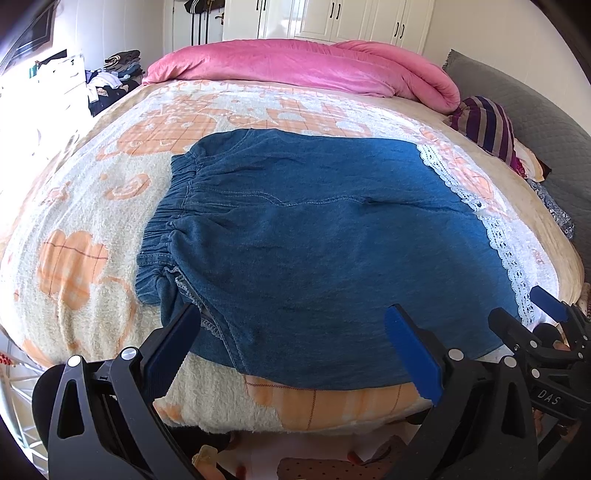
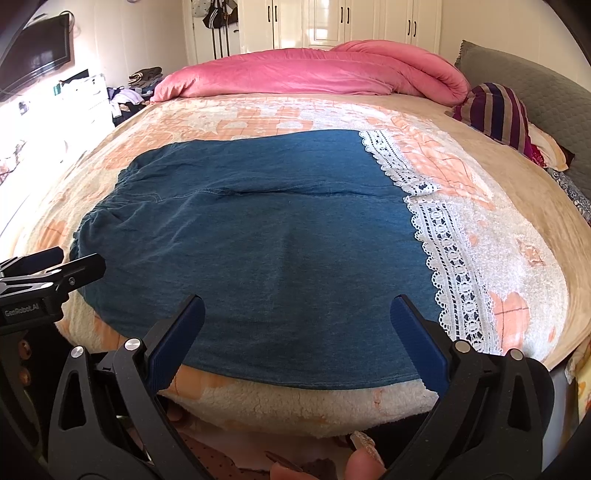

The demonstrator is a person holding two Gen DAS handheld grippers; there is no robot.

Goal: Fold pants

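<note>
Blue denim pants (image 1: 317, 243) (image 2: 266, 243) lie flat on the bed, elastic waistband (image 1: 166, 221) to the left and white lace hem (image 1: 491, 229) (image 2: 443, 236) to the right. My left gripper (image 1: 295, 343) stands open over the near edge of the pants by the waistband end, nothing between its fingers. My right gripper (image 2: 299, 343) is open too, above the near edge closer to the lace. Each gripper shows in the other's view: the right gripper (image 1: 528, 317) at the far right, the left gripper (image 2: 55, 262) at the far left.
The bed carries a fluffy cream and orange blanket (image 1: 92, 229) (image 2: 517, 258). A pink duvet (image 1: 295, 66) is bunched at the far side, a striped pillow (image 1: 487, 125) and grey headboard (image 1: 535, 110) at the right. Clothes pile (image 1: 110, 74) and white wardrobes (image 2: 351, 22) stand beyond.
</note>
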